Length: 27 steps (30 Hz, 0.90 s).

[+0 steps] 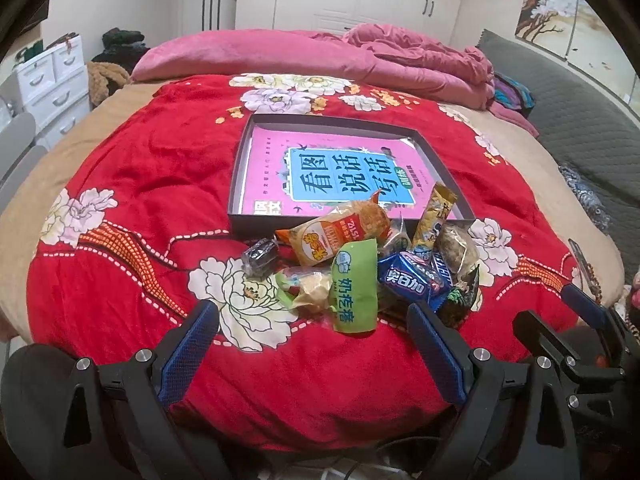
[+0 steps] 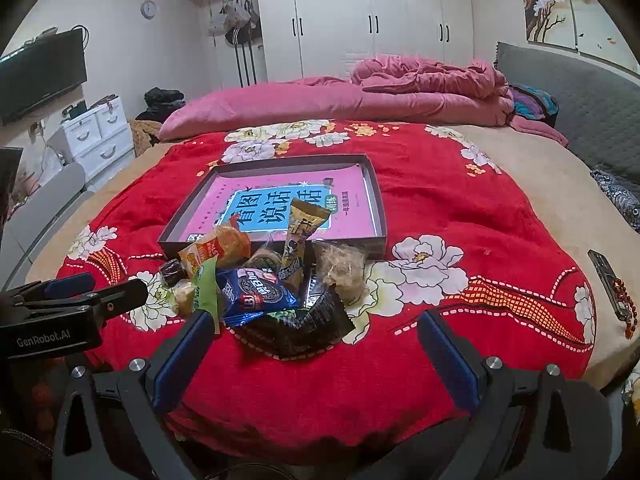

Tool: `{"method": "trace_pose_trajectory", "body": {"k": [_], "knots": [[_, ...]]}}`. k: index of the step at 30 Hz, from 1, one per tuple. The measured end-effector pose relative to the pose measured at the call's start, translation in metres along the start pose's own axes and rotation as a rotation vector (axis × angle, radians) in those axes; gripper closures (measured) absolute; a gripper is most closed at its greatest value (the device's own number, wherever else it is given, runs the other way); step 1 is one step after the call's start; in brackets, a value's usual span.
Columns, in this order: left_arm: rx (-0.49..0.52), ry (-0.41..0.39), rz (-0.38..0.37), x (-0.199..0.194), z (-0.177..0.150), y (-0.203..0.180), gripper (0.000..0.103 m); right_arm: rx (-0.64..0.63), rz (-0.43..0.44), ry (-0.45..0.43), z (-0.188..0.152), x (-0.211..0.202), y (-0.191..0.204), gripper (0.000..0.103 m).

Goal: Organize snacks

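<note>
A pile of wrapped snacks lies on the red floral blanket [image 1: 120, 208] just in front of a shallow dark box [image 1: 256, 136] with a pink book inside. The pile includes a green packet [image 1: 354, 286], a blue Oreo packet [image 1: 412, 280], an orange packet [image 1: 340, 234], a yellow stick packet [image 1: 434, 216] leaning on the box rim, and a black packet [image 2: 308, 328]. My left gripper [image 1: 314, 316] is open and empty, just short of the pile. My right gripper [image 2: 316, 328] is open and empty, with the black packet between its fingers' line; it also shows in the left wrist view [image 1: 560, 308].
The box [image 2: 376, 200] stands mid-bed behind the pile. Folded pink bedding [image 2: 360, 96] lies at the far side. A remote and beads [image 2: 612, 284] lie at the right edge. White drawers [image 2: 100, 136] stand to the left of the bed.
</note>
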<state>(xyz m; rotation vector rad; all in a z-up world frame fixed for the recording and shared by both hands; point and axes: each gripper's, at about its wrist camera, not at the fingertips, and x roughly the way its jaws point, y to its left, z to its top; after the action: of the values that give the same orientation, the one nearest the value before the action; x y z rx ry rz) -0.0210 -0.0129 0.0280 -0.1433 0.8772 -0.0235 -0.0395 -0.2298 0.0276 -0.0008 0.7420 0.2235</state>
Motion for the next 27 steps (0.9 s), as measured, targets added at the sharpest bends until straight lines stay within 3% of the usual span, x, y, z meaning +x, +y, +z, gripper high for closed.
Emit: {"method": "trace_pose_trajectory", "body": {"k": [27], "knots": [[0.003,0.014,-0.008,0.005,-0.0018,-0.0029,0.008,0.019,0.001,0.013,-0.0009,0.0047,-0.0053,0.001]]}}
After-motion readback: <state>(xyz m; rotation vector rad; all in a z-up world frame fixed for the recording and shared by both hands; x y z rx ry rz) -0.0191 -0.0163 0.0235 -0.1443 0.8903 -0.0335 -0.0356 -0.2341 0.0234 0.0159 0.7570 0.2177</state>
